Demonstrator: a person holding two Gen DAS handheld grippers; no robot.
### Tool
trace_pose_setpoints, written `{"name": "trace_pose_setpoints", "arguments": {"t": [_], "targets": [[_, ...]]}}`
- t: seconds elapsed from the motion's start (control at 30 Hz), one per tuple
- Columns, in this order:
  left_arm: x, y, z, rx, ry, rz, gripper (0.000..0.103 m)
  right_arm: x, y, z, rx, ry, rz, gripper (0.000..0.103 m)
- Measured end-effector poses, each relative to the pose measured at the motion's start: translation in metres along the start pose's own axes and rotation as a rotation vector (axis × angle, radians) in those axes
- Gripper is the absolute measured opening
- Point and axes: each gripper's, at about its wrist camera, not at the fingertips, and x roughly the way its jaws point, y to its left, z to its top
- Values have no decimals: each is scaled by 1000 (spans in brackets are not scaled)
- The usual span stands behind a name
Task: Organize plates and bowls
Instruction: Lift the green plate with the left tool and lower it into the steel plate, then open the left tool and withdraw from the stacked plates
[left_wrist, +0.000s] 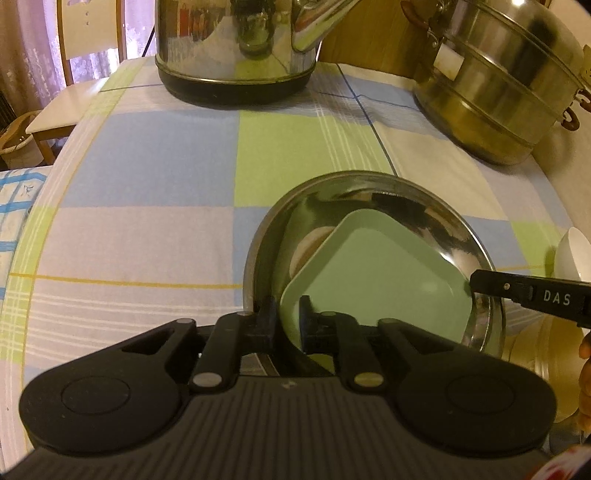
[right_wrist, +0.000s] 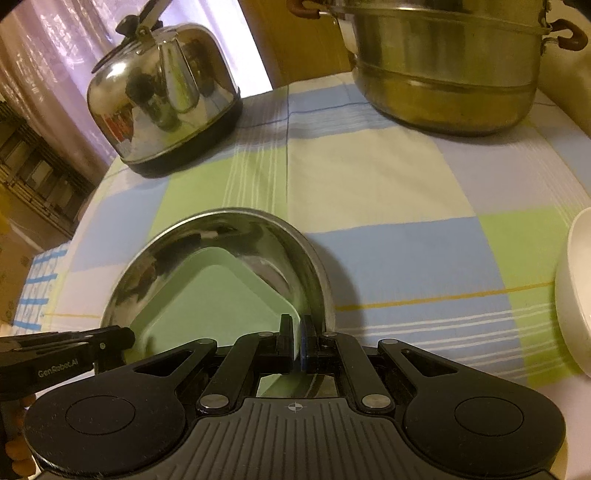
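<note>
A green square plate lies inside a round steel bowl on the checked tablecloth. My left gripper is shut on the green plate's near-left rim. My right gripper is shut on the green plate's right rim, just inside the steel bowl's wall. The right gripper's finger also shows in the left wrist view, and the left gripper shows at the lower left of the right wrist view. A white bowl sits at the right table edge, also in the left wrist view.
A steel kettle stands at the back, also in the right wrist view. A large steel steamer pot stands at the back right, also in the right wrist view. A chair stands beyond the table's left edge.
</note>
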Motion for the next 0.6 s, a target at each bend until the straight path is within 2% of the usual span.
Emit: {"name": "trace_pose_setpoints", "arguments": {"t": [0.4,0.5,0.53,0.57,0.6], "targets": [[-29,-4,-3,4,-34,-15,30,-23,0,6,42,-36,49,5],[-44,-4,-6,-6,-50,-22,35,-33,-2,4,61,-37,82,10],[-48,-4,-7,-6,-55,-22,35,-37,-2,3,64,-40,88,18],[-53,-5,-8,-5,-61,-21,37,-40,-2,2,66,-46,90,34],[-58,-6,-9,-4,-67,-21,37,-45,-1,1,66,-58,92,44]]}}
